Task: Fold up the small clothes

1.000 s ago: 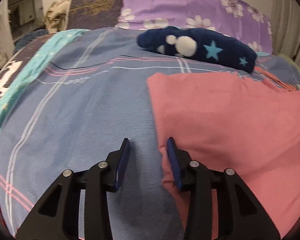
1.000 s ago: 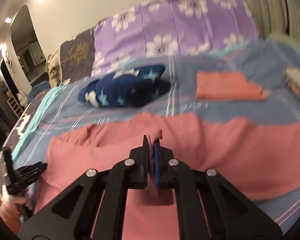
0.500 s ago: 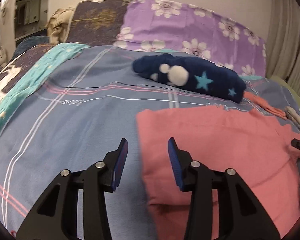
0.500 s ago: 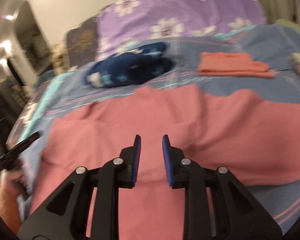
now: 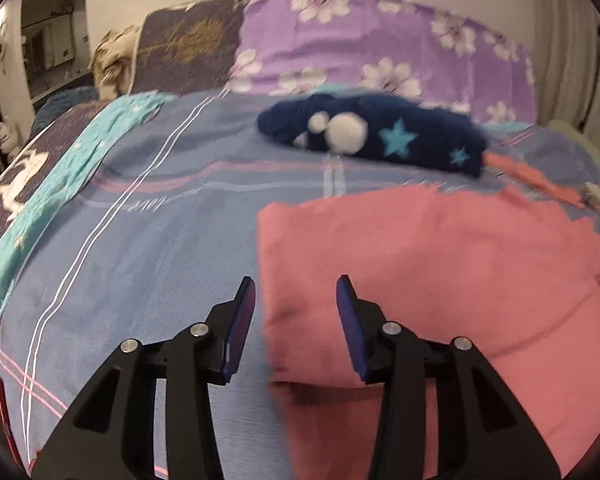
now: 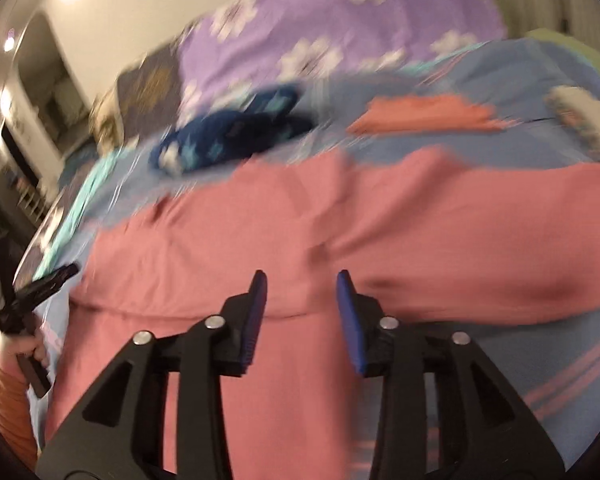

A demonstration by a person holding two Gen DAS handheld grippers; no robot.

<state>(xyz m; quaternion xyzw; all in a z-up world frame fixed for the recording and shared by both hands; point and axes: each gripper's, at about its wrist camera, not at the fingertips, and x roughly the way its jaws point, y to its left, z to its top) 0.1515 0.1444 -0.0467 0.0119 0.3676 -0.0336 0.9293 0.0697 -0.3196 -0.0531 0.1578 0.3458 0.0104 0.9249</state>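
A pink garment (image 5: pixel 440 264) lies spread on the blue striped bedspread (image 5: pixel 140 240), with a folded layer on top. My left gripper (image 5: pixel 296 300) is open and empty above the garment's left edge. In the right wrist view the pink garment (image 6: pixel 300 232) fills the middle. My right gripper (image 6: pixel 302 296) is open and empty just above it. The left gripper (image 6: pixel 40 284) also shows at the far left of the right wrist view.
A dark blue star-patterned garment (image 5: pixel 380 136) lies behind the pink one. A folded orange cloth (image 6: pixel 424 114) lies at the back right. Purple floral pillows (image 5: pixel 380 52) stand at the head of the bed. A teal blanket (image 5: pixel 60 176) runs along the left edge.
My right gripper let go of the pink garment and opened wide. My left gripper shifted right over the garment's left edge. Both views have tilted up a little.
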